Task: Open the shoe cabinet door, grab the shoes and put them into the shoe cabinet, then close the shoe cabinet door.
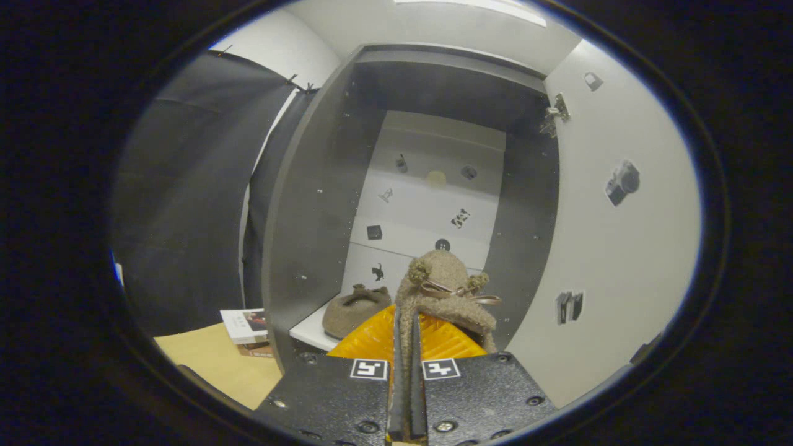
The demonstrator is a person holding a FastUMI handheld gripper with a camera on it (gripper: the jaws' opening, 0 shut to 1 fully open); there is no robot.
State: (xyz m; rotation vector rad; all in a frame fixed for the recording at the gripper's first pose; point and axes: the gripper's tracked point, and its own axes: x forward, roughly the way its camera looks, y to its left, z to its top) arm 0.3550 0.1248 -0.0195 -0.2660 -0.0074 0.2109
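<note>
shoe cabinet point(322, 204) door point(619, 248) swung open | fuzzy slipper point(443, 291) pinched by its rim between nearly closed fingers point(407, 337), held at cabinet mouth | second slipper point(356, 313) on shelf point(306, 331) near front-left edge | books point(248, 328) on tabletop point(217, 365)

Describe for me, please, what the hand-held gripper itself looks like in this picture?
The hand-held gripper has two flat, dark, speckled metal plates side by side, each studded with round screw heads. Each plate carries a small square black-and-white marker tag near its front inner corner. A narrow dark slot runs between the plates. The two fingers are ribbed and wedge-shaped, set close together.
</note>
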